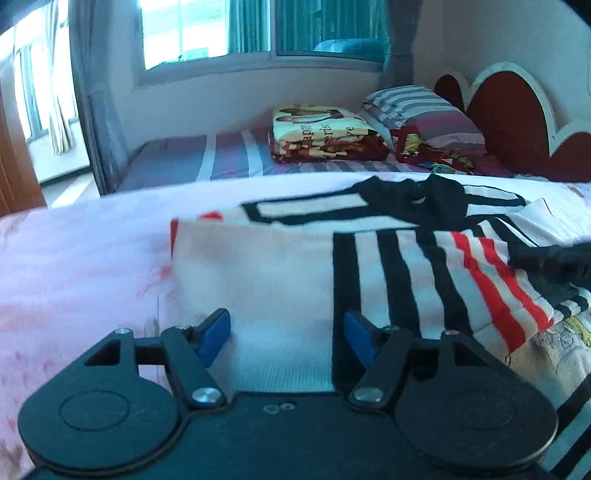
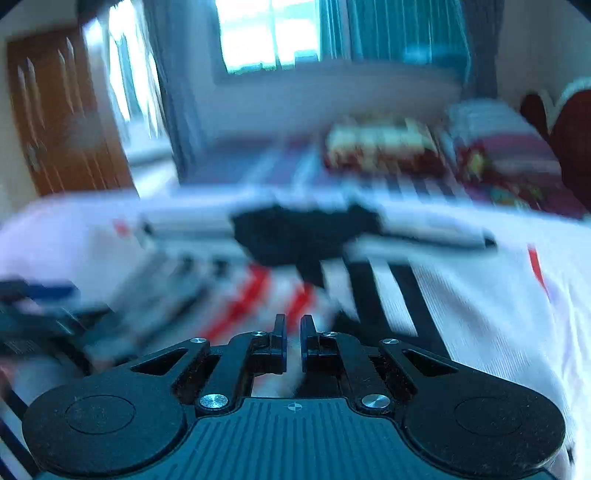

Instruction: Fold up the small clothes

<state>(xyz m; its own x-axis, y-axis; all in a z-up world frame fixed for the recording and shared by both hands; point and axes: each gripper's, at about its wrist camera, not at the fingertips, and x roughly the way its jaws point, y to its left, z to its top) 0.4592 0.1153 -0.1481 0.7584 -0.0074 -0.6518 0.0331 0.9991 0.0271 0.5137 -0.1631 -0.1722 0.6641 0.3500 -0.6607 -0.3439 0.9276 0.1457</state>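
Matt ribbed knit cloth of the striped shirt [image 1: 424, 266], matt black plastic left hand-held gripper [image 1: 286, 332] with shiny metal screws

**Home bedroom**

Bed [image 1: 207, 155] w/ striped sheet, red heart-shaped headboard [image 1: 517, 122], striped pillow [image 1: 424, 110], folded blanket [image 1: 325, 133]. Curtained window [image 1: 207, 33] behind; wooden door [image 2: 62, 114] at left. Pink bedspread [image 1: 74, 266] in foreground, clothes lying on it.

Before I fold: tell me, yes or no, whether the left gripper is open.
Yes, the left gripper stands open, the shirt lying between its fingers.
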